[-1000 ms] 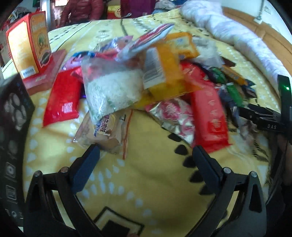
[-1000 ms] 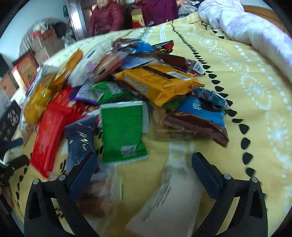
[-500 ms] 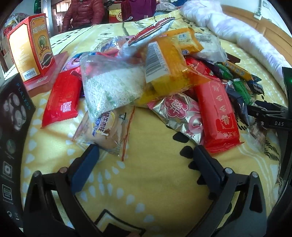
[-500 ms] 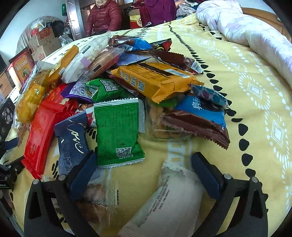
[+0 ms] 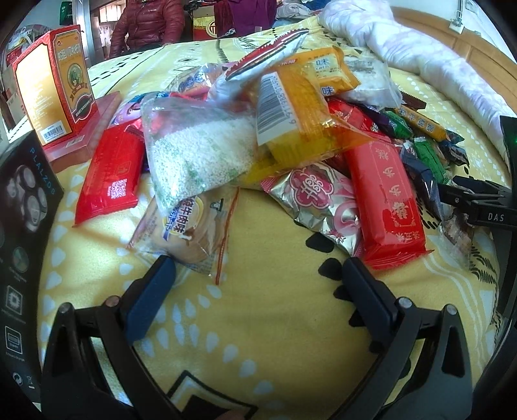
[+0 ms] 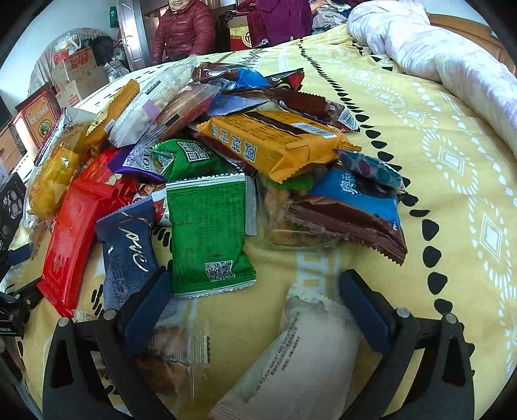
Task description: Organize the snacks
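Observation:
A heap of snack packets lies on a yellow patterned blanket (image 5: 274,339). In the left wrist view my left gripper (image 5: 258,278) is open and empty, just short of a clear-wrapped cake packet (image 5: 184,226), a clear bag of white puffed grains (image 5: 197,155) and a long red packet (image 5: 384,197). In the right wrist view my right gripper (image 6: 255,287) is open, with a white packet (image 6: 300,355) lying between its fingers, a green packet (image 6: 210,232) and a navy packet (image 6: 129,242) just ahead. The right gripper also shows in the left wrist view (image 5: 478,203).
A red-and-orange box (image 5: 55,84) stands on a flat red box at far left, beside a black box (image 5: 22,226). A white duvet (image 6: 436,55) lies along the right. Two people in red and purple coats (image 6: 184,29) sit beyond the bed.
Both grippers have moved slightly closer to the heap and the views have steadied. The white packet now lies further in between the right gripper's fingers. Nothing was taken hold of.

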Available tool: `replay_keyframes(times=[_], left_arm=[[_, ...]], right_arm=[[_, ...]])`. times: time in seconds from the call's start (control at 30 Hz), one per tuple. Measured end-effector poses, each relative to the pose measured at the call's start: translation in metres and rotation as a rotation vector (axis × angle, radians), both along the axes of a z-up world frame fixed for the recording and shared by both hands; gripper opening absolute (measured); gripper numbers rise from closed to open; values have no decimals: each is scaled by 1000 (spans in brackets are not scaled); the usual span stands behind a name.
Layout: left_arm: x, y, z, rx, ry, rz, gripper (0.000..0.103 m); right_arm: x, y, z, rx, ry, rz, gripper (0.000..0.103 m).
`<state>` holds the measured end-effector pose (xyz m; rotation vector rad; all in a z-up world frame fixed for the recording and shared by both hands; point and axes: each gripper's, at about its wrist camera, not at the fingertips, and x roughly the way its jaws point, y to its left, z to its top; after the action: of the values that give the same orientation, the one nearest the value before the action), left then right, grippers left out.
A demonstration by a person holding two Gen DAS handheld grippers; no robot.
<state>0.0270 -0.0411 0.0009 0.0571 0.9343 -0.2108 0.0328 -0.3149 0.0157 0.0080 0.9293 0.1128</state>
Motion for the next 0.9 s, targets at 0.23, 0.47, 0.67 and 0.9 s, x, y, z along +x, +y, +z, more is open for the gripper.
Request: replay_keyframes(times=[0.23, 0.47, 0.67, 0.9], left_arm=[[1, -1, -1, 13, 4, 0, 103], [0, -2, 0, 16, 4, 1, 103], [0, -2, 0, 17, 4, 1, 103], [0, -2, 0, 17, 4, 1, 103]], right_arm=[[0, 0, 0, 0, 0, 0, 103], [0, 0, 0, 0, 0, 0, 103], [0, 0, 0, 0, 0, 0, 103], [0, 0, 0, 0, 0, 0, 103]])
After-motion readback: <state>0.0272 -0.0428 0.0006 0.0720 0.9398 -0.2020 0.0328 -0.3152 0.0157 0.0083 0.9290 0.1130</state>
